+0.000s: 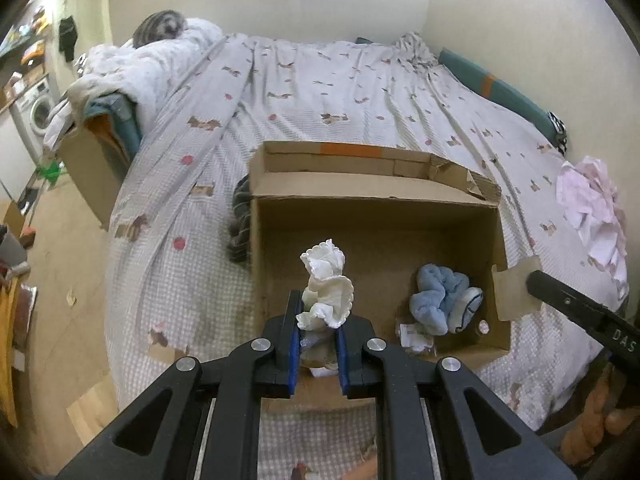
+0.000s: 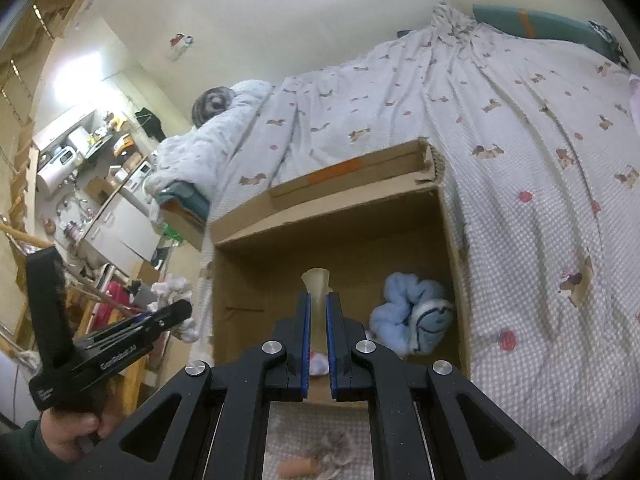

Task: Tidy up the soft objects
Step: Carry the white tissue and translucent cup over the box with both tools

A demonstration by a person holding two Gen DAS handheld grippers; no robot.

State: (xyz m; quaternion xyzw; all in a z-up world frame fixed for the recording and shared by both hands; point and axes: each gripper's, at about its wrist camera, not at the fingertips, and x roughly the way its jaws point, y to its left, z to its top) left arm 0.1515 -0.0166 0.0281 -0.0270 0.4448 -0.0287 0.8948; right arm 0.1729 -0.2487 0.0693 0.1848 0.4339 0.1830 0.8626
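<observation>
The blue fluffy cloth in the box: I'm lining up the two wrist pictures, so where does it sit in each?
Left wrist view: the blue fluffy cloth lies low and right of centre, in the near right corner of the cardboard box.
Right wrist view: the cloth lies right of centre, against the box's right wall.
Shared landmark: the orange tape on the box's far flap.

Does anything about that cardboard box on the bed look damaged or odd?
Yes. The brown cardboard box has a torn, ragged far right corner, and its right side flap sticks outward, bent.
</observation>
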